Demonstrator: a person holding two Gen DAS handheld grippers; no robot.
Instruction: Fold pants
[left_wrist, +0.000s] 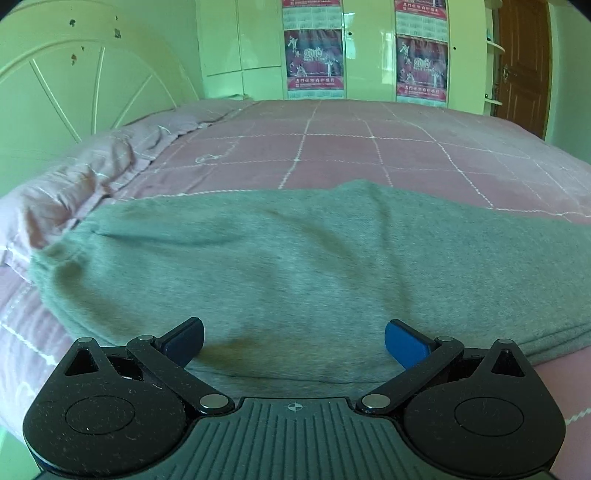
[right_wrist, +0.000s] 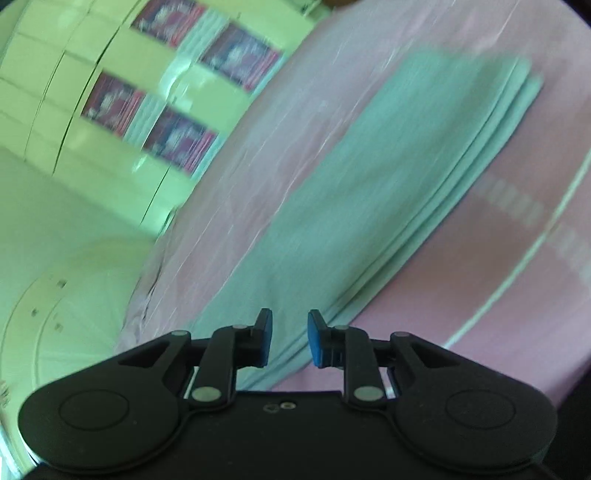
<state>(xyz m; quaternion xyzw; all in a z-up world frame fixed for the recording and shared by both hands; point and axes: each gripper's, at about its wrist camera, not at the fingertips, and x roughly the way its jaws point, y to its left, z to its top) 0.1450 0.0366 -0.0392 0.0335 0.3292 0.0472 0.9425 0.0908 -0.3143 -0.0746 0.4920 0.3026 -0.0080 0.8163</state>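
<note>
right now the grey pants lie stretched across the pink quilted bed, folded lengthwise by the look of the stacked edges in the right wrist view, where the pants run away from the camera as a long strip. left gripper hovers low over the near edge of the cloth, jaws spread wide, nothing between the blue pads. right gripper sits over one end of the strip with its jaws only narrowly apart and empty; that view is blurred, so whether it touches the fabric i can't say.

seems the next fold, end over end, is being set up. to do it well, i'd say: bring the left jaws down so they straddle every layer at the edge, not just the top one, then close firmly. the right should take the matching corner at the same end. lift both together, keep the strip taut between them, and carry it over level so the layered edges stay lined up rather than fanning out.
</note>
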